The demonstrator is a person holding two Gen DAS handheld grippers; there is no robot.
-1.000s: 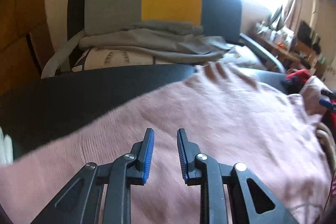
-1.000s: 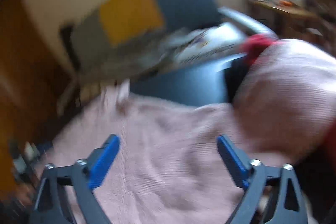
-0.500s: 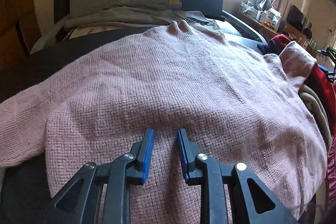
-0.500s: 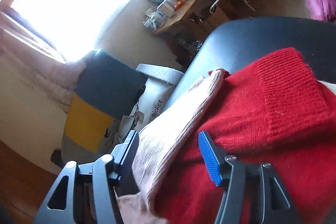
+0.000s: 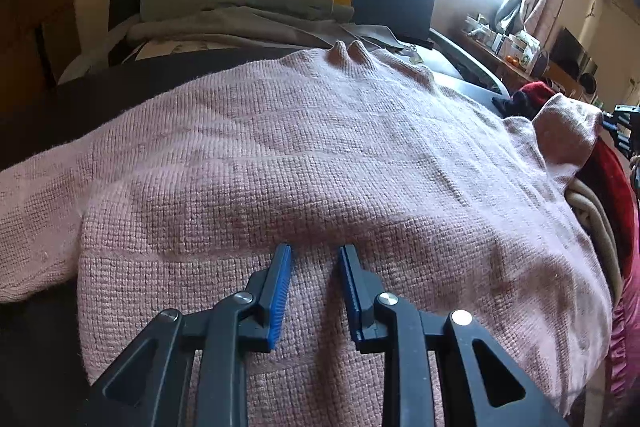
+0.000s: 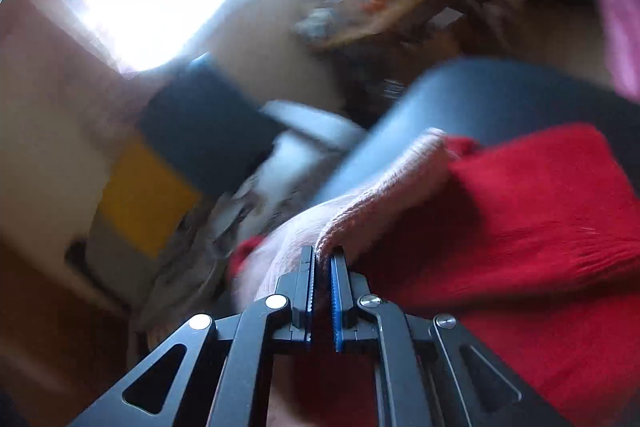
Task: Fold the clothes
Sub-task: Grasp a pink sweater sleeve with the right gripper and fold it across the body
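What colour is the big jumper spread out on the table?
Pale pink jumper, seen best in the left wrist view.

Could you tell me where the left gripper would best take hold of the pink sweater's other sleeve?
Probably at the free end of the left sleeve, which lies flat across the dark tabletop away from the pink sweater's body. Come from the outer left side, low, so the left gripper pinches its edge only.

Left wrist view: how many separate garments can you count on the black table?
3 at least. Pink knit sweater spread across the middle, under the left gripper; red knit at the right edge, partly under its sleeve; cream piece beneath that. More may be hidden in the right-hand pile.
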